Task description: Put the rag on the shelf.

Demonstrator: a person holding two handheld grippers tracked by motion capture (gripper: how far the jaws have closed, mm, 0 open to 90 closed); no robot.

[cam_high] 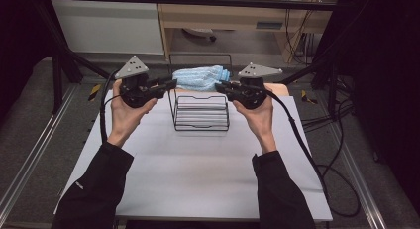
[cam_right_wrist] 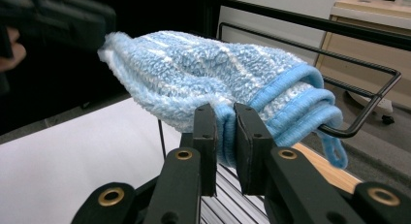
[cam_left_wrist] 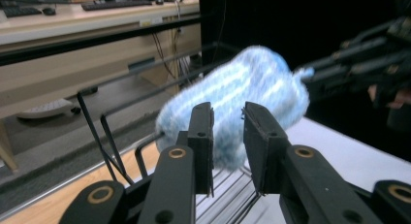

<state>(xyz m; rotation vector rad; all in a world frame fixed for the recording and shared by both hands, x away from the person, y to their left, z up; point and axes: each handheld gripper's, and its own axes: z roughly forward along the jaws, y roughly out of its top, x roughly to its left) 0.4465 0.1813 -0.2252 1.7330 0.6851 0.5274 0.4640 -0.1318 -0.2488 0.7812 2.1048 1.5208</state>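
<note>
So a fluffy blue towel (cam_high: 200, 77) is held up over the back edge of the black wire rack (cam_high: 200, 112), which sits on the white table (cam_high: 198, 174). The right end of the towel is pinched tight between the jaws of the right gripper (cam_right_wrist: 224, 132), just right of the rack. The left gripper (cam_left_wrist: 228, 129) is parked at the rack's left side; its jaws are parted a bit, with the towel's other end seen in the gap but not squeezed.
</note>
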